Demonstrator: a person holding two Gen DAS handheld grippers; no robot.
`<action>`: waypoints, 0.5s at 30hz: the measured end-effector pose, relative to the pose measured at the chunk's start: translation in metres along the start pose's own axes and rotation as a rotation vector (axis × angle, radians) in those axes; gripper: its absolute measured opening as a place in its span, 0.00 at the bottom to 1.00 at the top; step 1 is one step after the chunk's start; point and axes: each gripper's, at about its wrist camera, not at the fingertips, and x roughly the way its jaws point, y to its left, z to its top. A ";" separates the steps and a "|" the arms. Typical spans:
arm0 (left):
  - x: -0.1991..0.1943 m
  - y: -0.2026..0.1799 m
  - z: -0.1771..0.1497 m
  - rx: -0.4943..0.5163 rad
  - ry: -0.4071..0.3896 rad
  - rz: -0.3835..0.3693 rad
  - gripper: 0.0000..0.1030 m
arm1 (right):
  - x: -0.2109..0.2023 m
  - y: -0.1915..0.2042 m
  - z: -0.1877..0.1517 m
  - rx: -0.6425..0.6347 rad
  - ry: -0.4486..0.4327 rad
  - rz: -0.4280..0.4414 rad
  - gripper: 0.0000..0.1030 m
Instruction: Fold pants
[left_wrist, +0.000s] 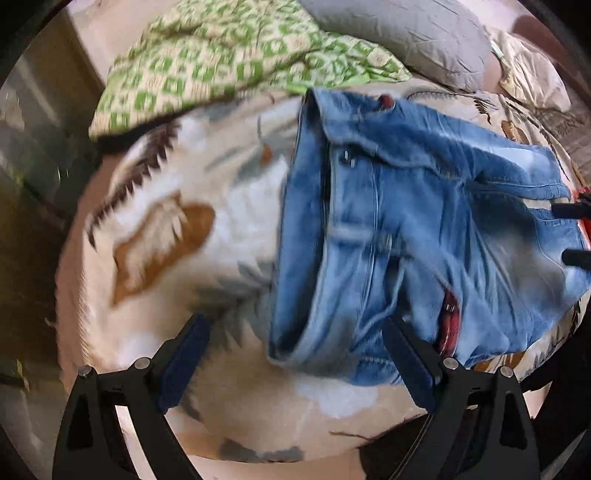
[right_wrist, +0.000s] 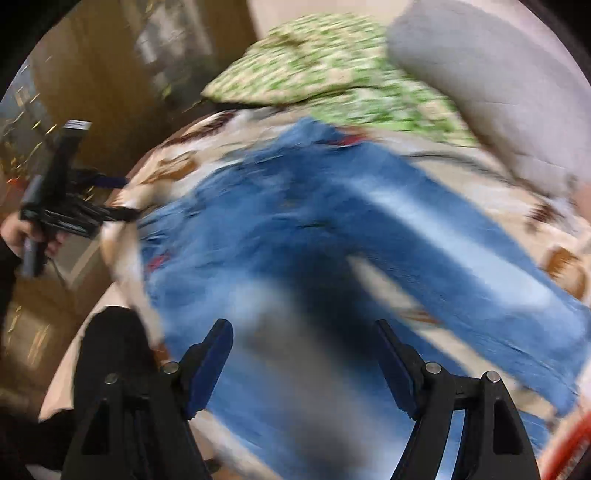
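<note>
Bed: we see a bed under a cream blanket (left_wrist: 166, 229) printed with brown and grey feathers; it carries everything else.
Bedding at the far end: a green-and-cream checked quilt (left_wrist: 221, 62) lies bunched there, with a grey pillow (left_wrist: 406, 33) beside it, both clear of the work.
Pants: the light blue denim jeans (left_wrist: 424, 229) lie flat on the blanket. In the left wrist view the waistband runs up the left edge of the cloth, and the legs stretch away to the right. A red patch shows on the denim.
Long axis: in the right wrist view the jeans (right_wrist: 332, 229) run from waist at upper left to the legs at lower right, so the long axis crosses in front of both hands.
Left claw: the left claw (left_wrist: 295, 343) is spread wide and holds nothing. It hangs over the near end of the waistband, its right finger over denim, its left finger over bare blanket.
Right claw: the right claw (right_wrist: 303, 350) is spread too, also empty, above the leg part. The view is blurred, so we cannot tell how close it is to the cloth.
Nearer hand: we judge the left nearer the waist, the right nearer the legs.
Next move: likely each claw takes its own end, folding along that axis.
</note>
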 end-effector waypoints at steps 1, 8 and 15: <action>0.002 0.001 -0.004 -0.022 -0.004 -0.002 0.92 | 0.010 0.013 0.007 -0.009 0.005 0.029 0.77; 0.032 0.024 -0.021 -0.245 0.003 -0.141 0.92 | 0.078 0.095 0.041 -0.054 0.081 0.171 0.77; 0.044 0.013 -0.014 -0.147 -0.030 -0.189 0.32 | 0.122 0.119 0.038 -0.060 0.084 0.107 0.50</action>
